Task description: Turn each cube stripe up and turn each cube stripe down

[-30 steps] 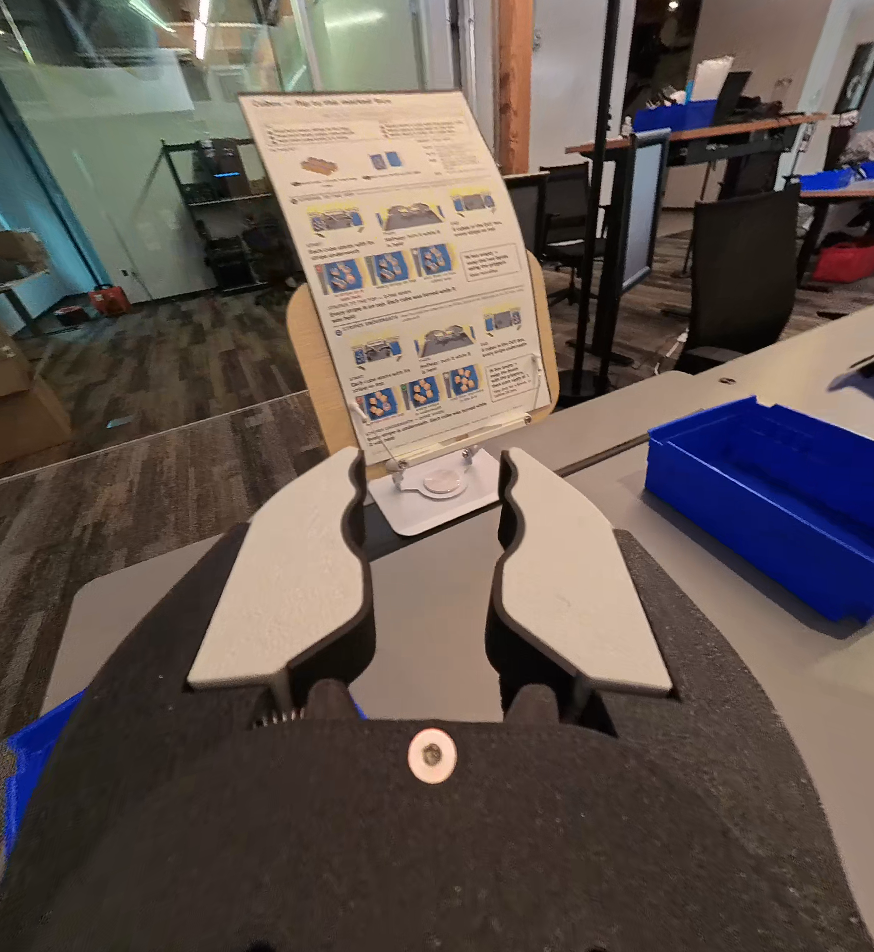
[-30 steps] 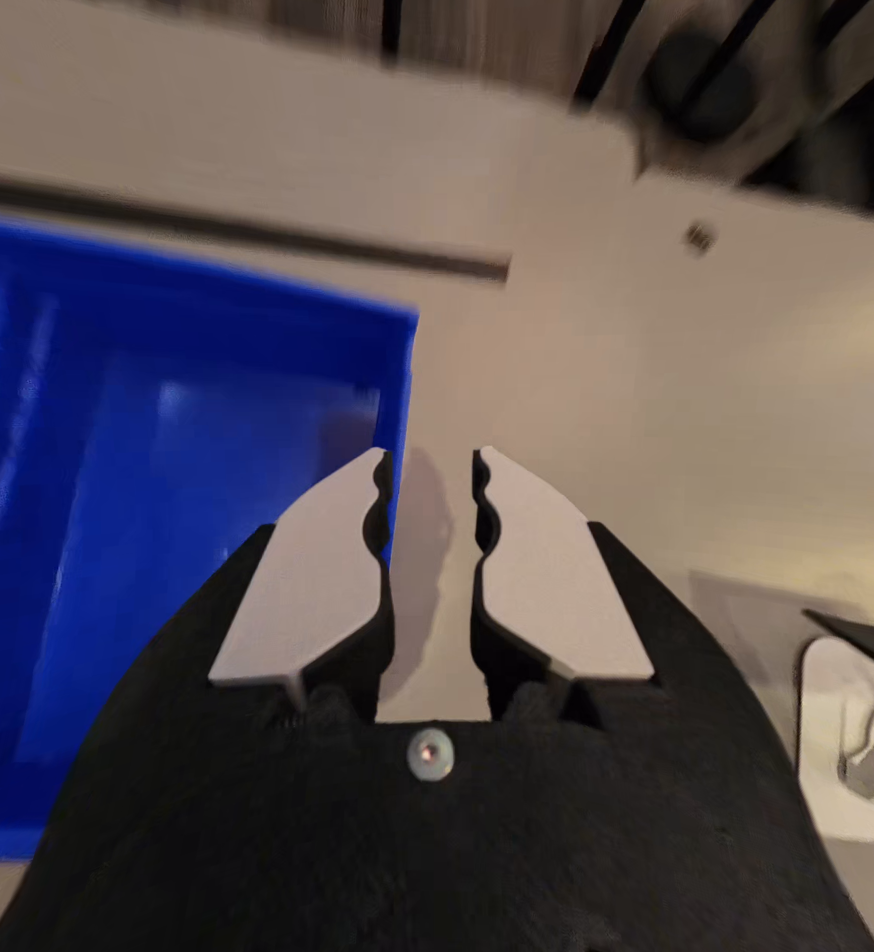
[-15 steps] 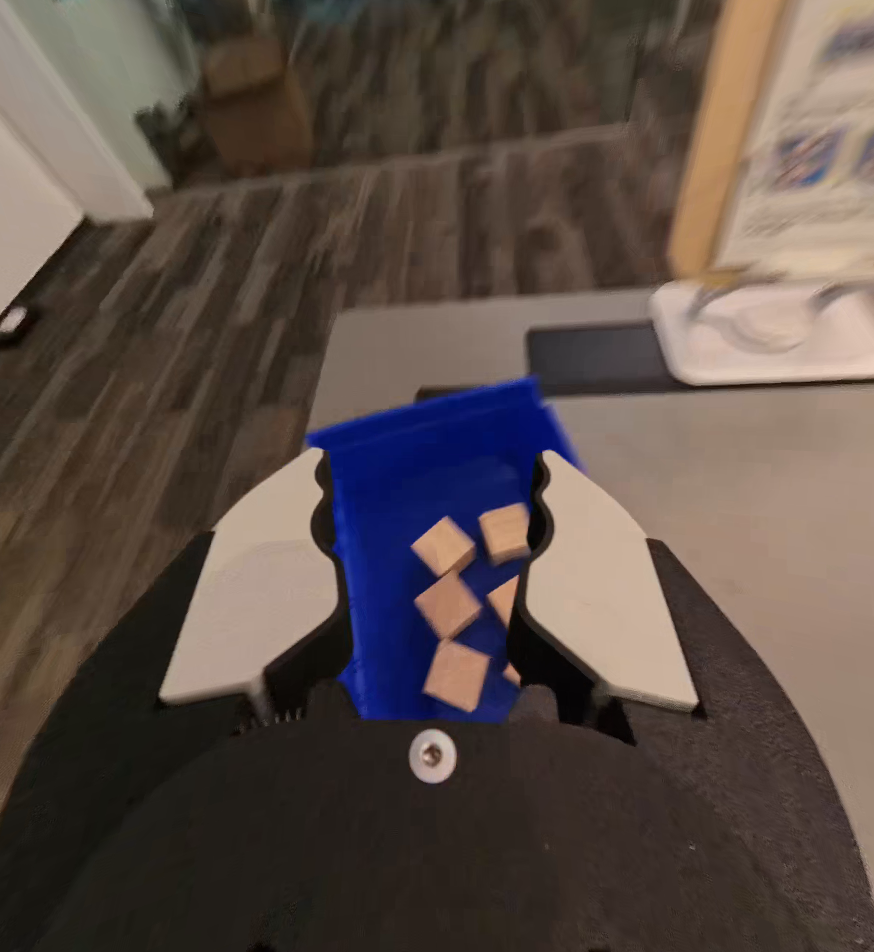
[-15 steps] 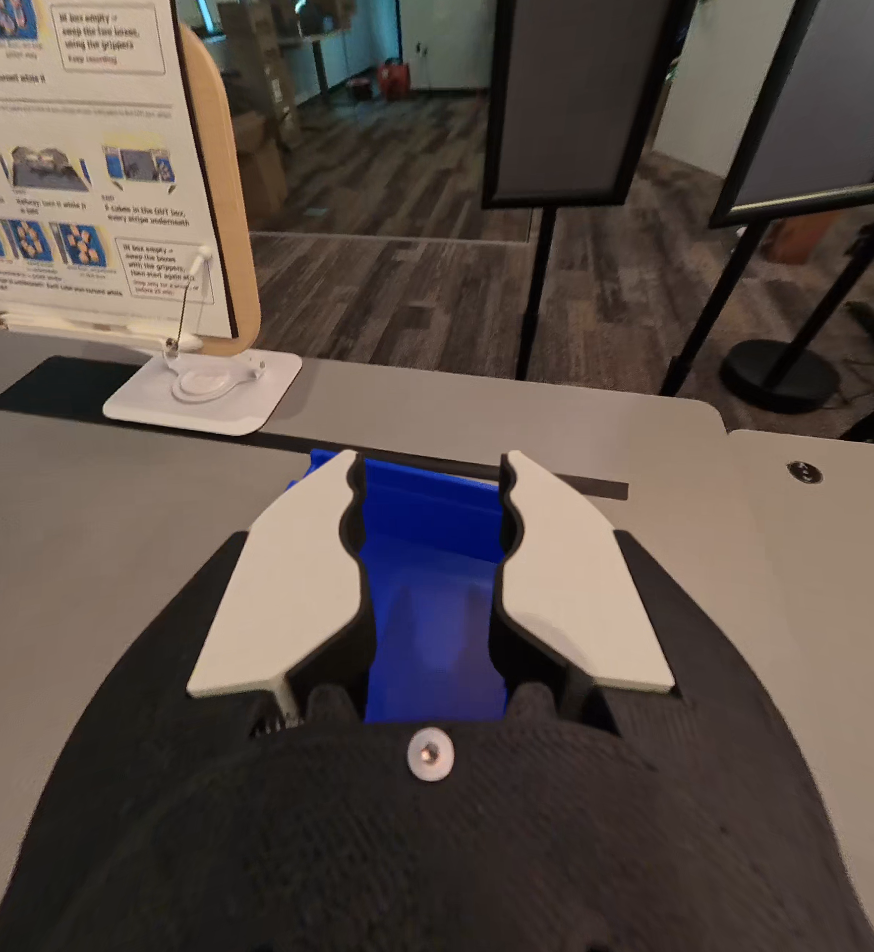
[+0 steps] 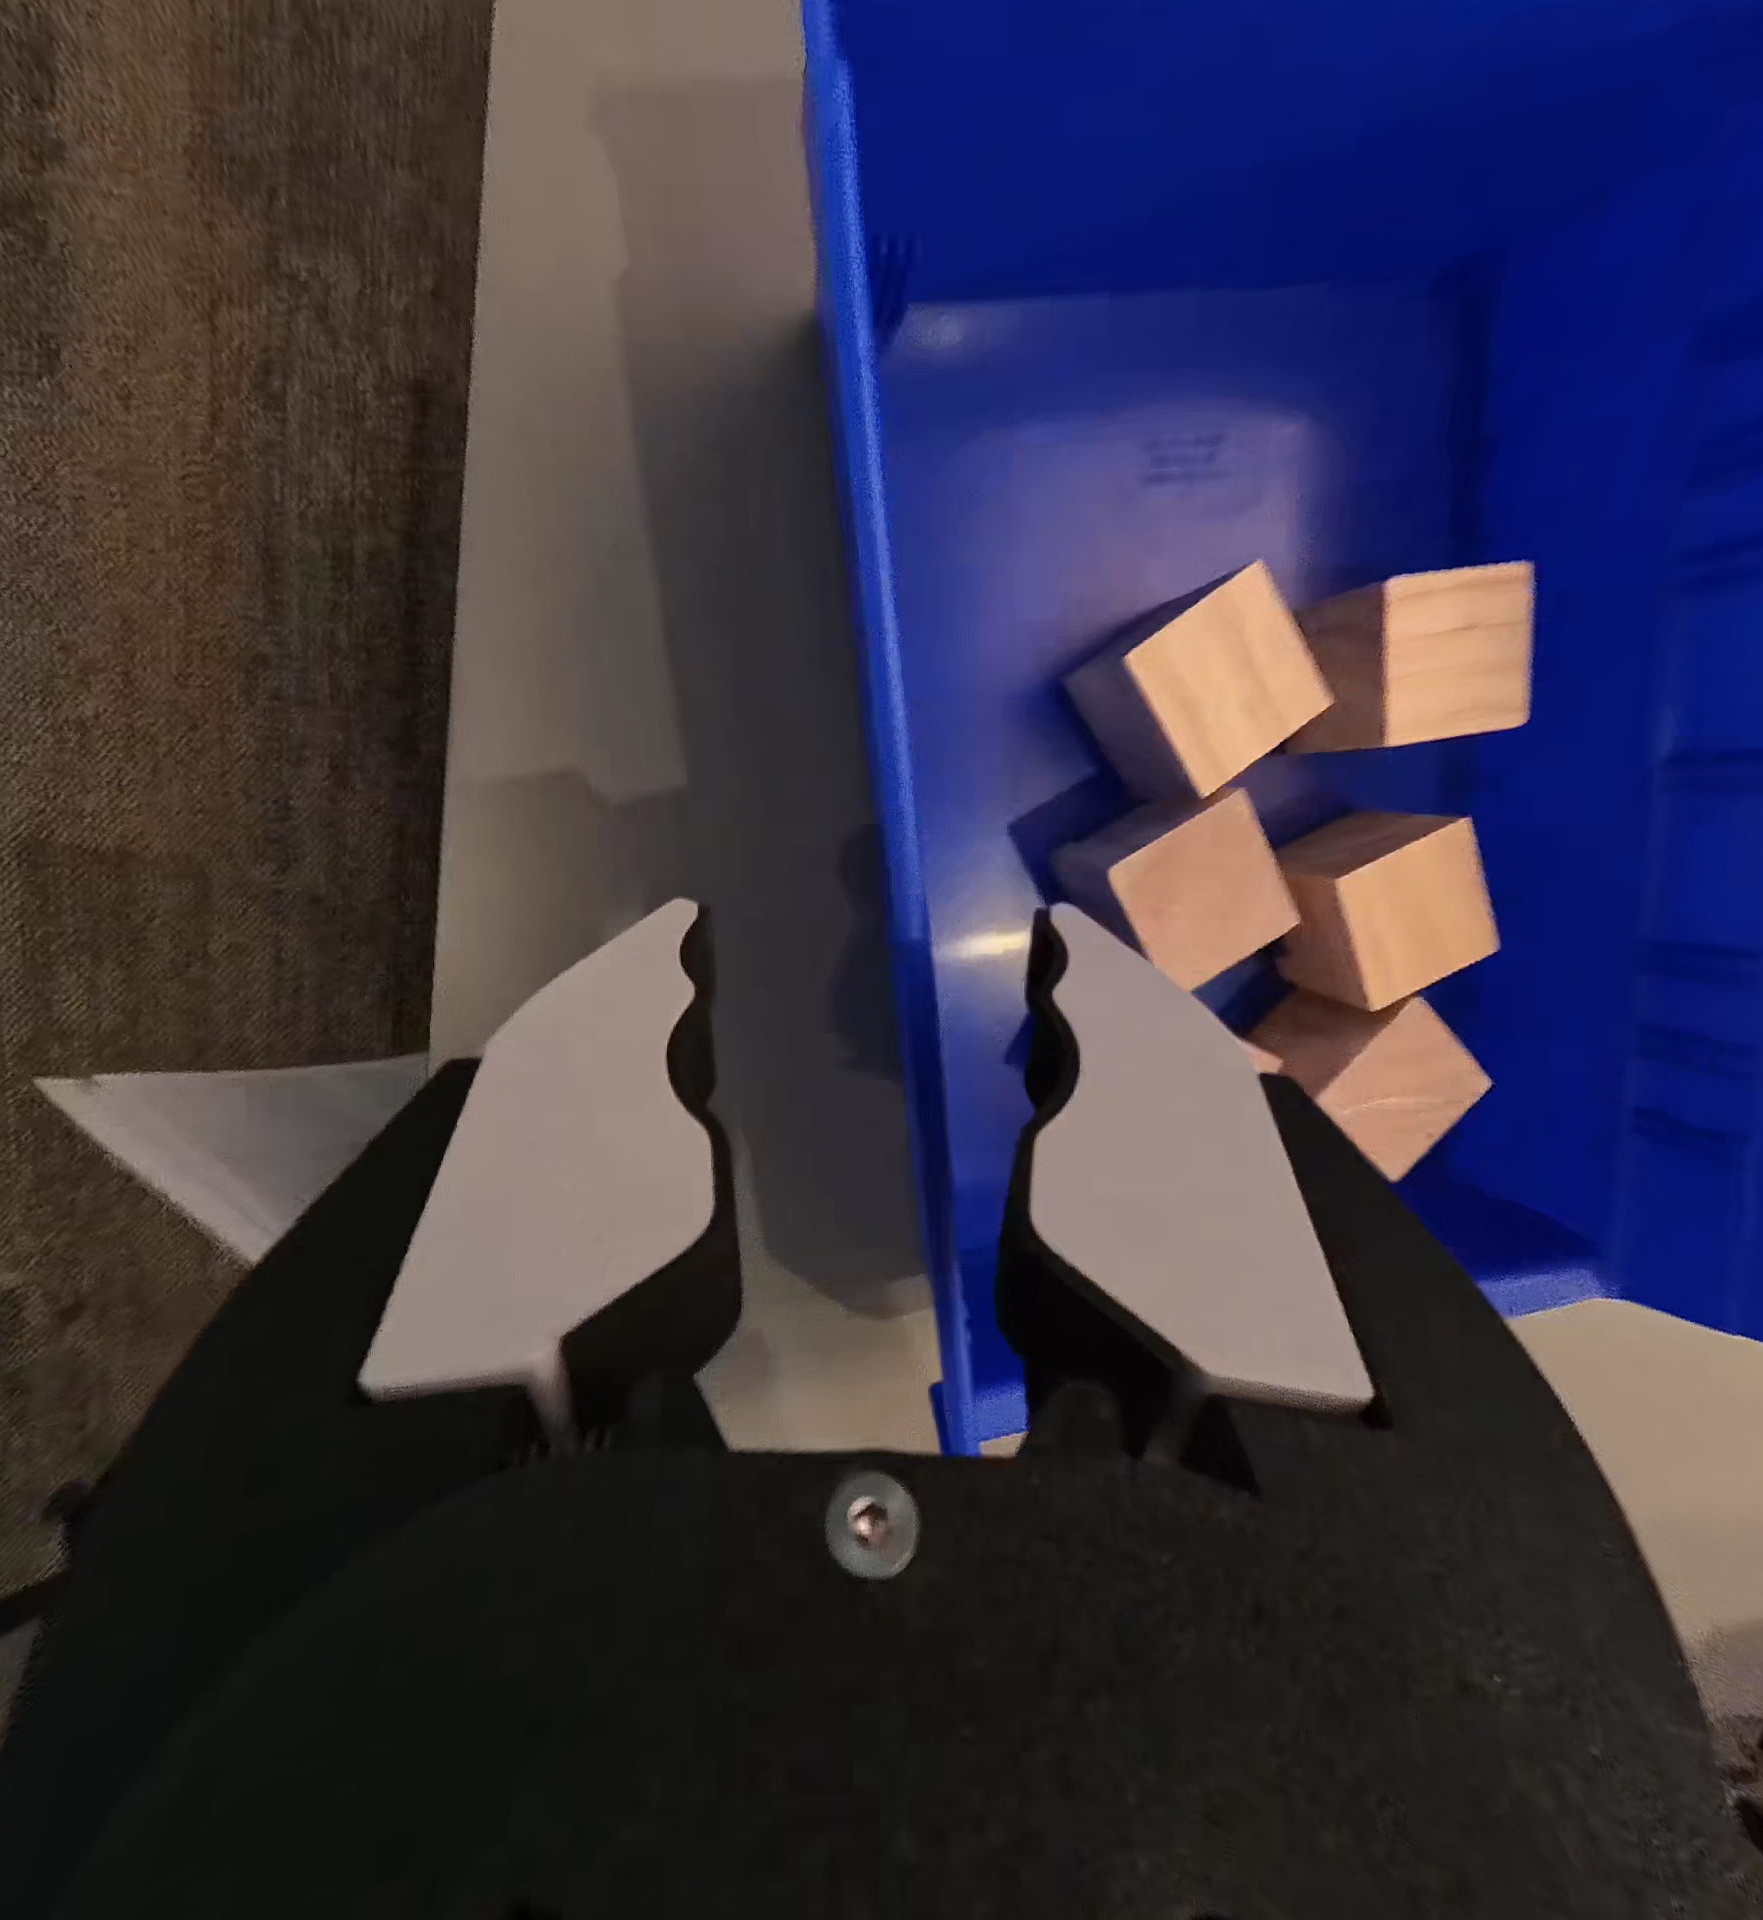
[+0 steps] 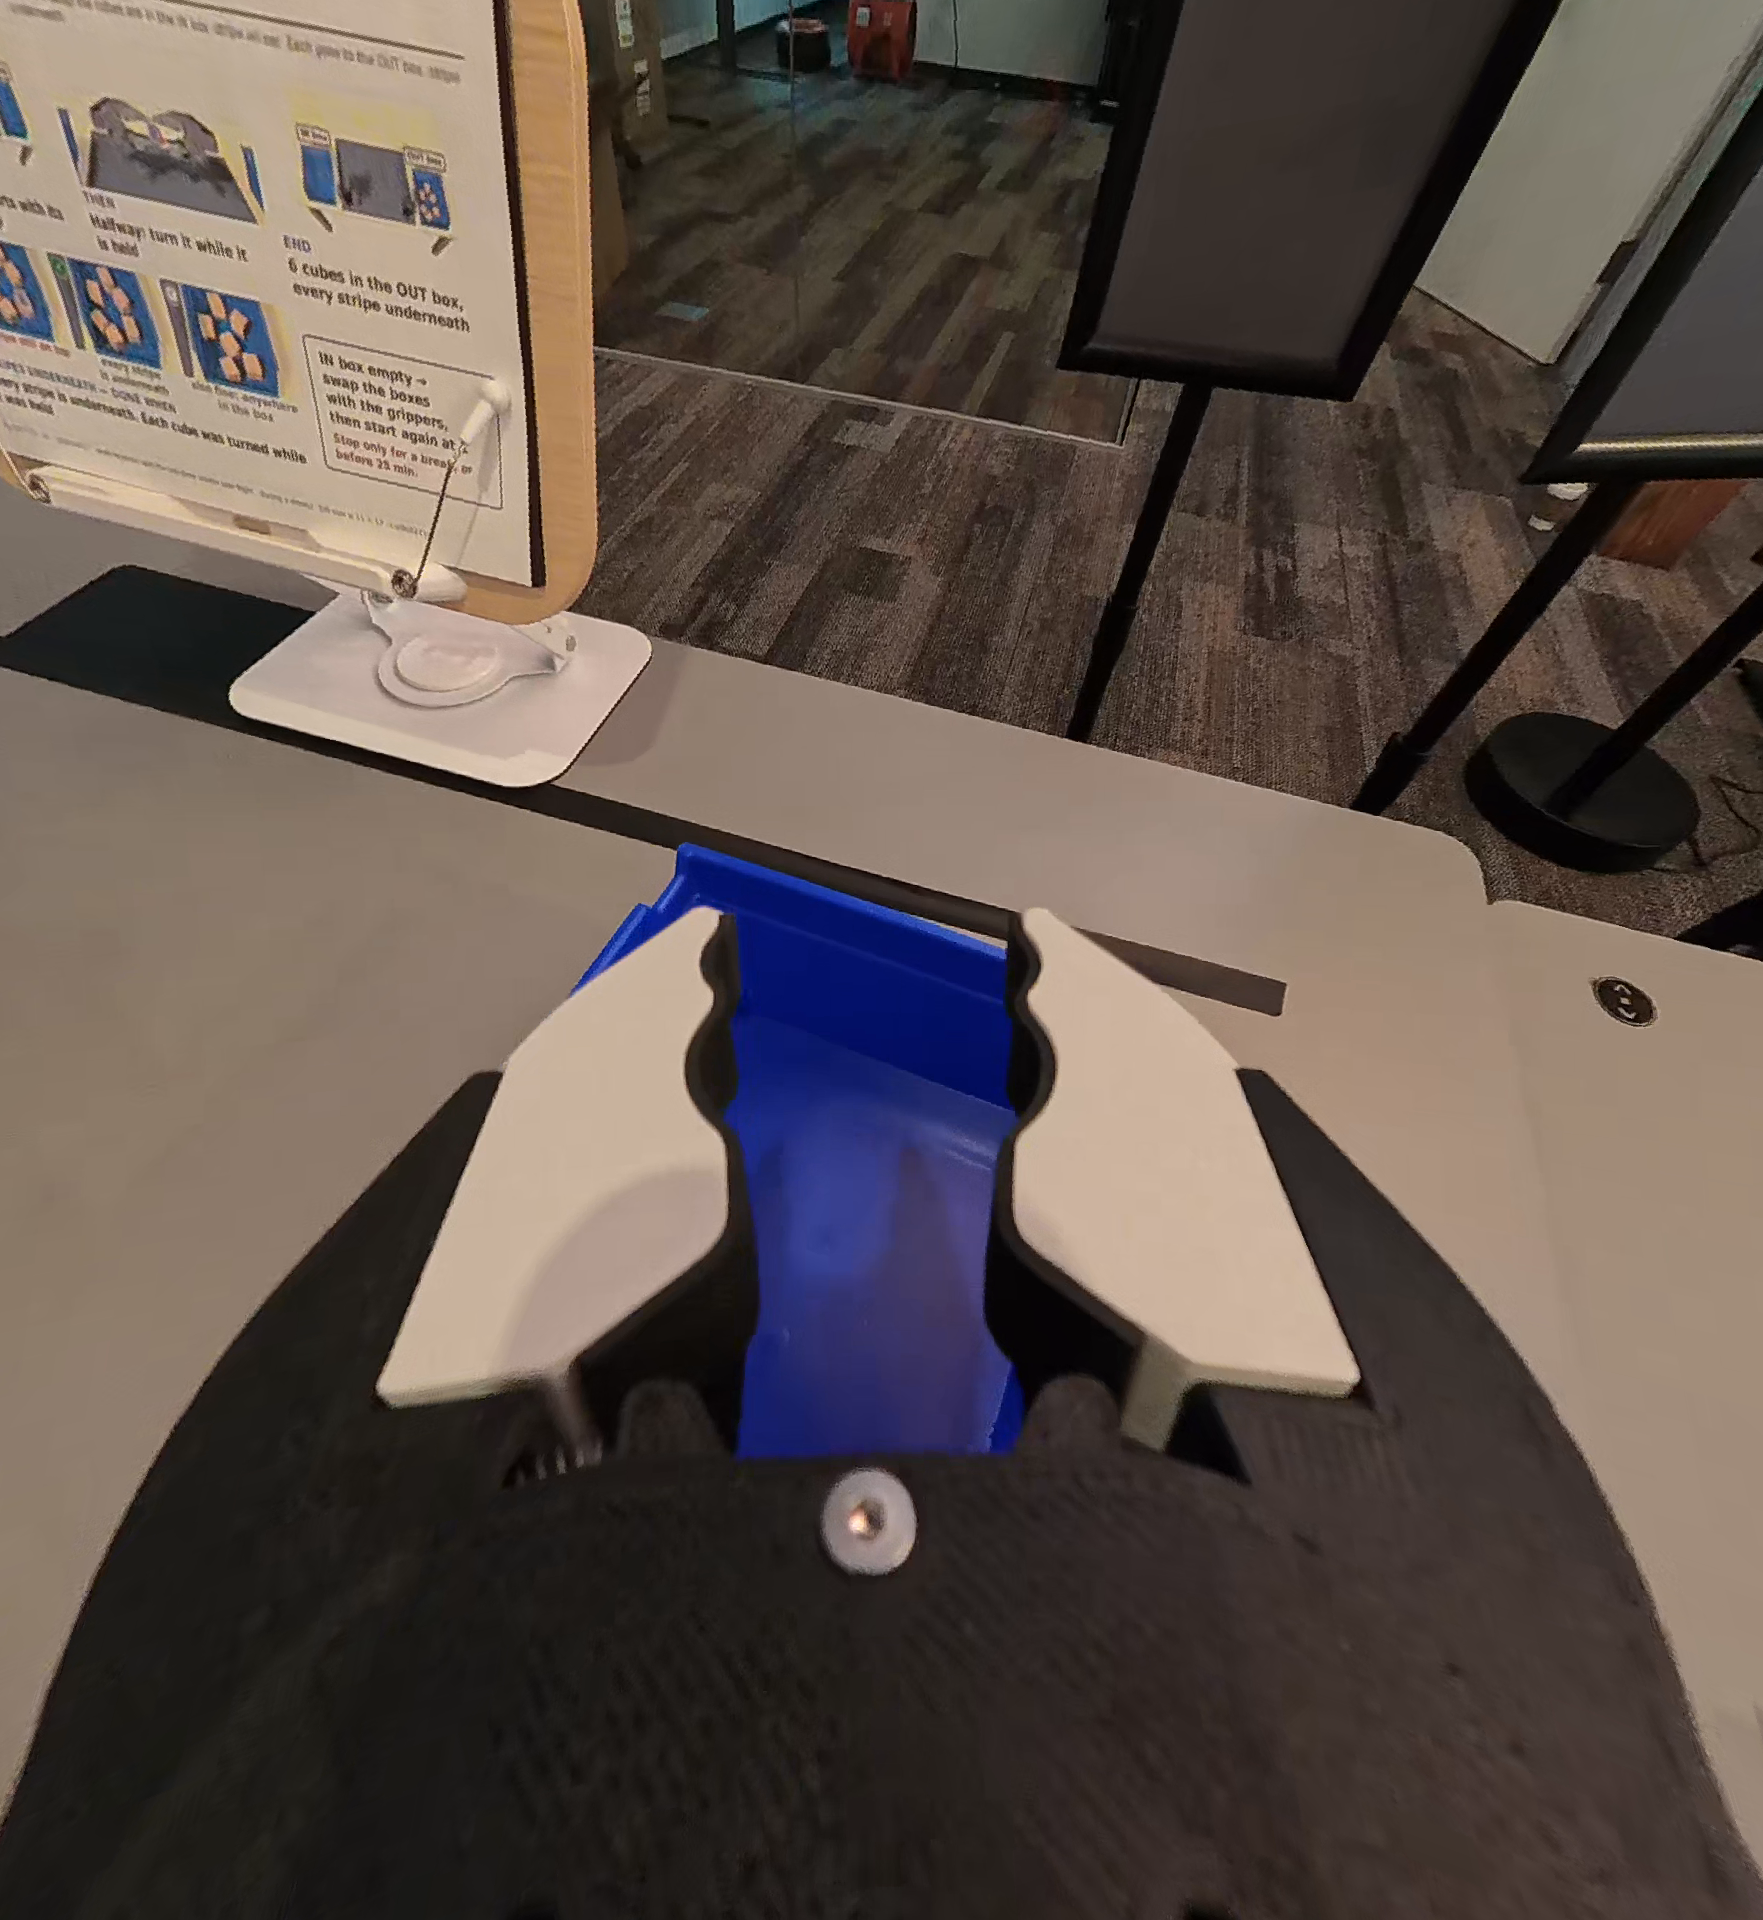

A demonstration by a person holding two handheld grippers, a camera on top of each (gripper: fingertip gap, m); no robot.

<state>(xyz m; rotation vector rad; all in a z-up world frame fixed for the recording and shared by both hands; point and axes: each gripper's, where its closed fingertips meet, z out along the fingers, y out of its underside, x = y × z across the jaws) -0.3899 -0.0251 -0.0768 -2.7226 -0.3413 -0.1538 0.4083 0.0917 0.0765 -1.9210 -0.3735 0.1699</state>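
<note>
In the left wrist view, several plain wooden cubes (image 5: 1209, 675) lie clustered on the floor of a blue bin (image 5: 1116, 436); no stripe shows on their visible faces. My left gripper (image 5: 872, 914) is open and empty, pointing down, straddling the bin's left wall: left finger over the table, right finger (image 5: 1147, 1143) inside the bin beside the nearest cubes. In the right wrist view, my right gripper (image 6: 866, 925) is open and empty above a second blue bin (image 6: 856, 1195), whose visible inside holds nothing.
A grey table (image 6: 233, 987) carries an instruction sheet on a wooden board (image 6: 233, 260) with a white base (image 6: 441, 686) at the back left. Black sign stands (image 6: 1272, 208) rise on the floor beyond. The table's left edge and carpet (image 5: 181, 623) show beside the cube bin.
My left gripper swung from facing the instruction sheet down onto the cube bin and now straddles its left wall. My right gripper rose from a downward look to a level view over its bin.
</note>
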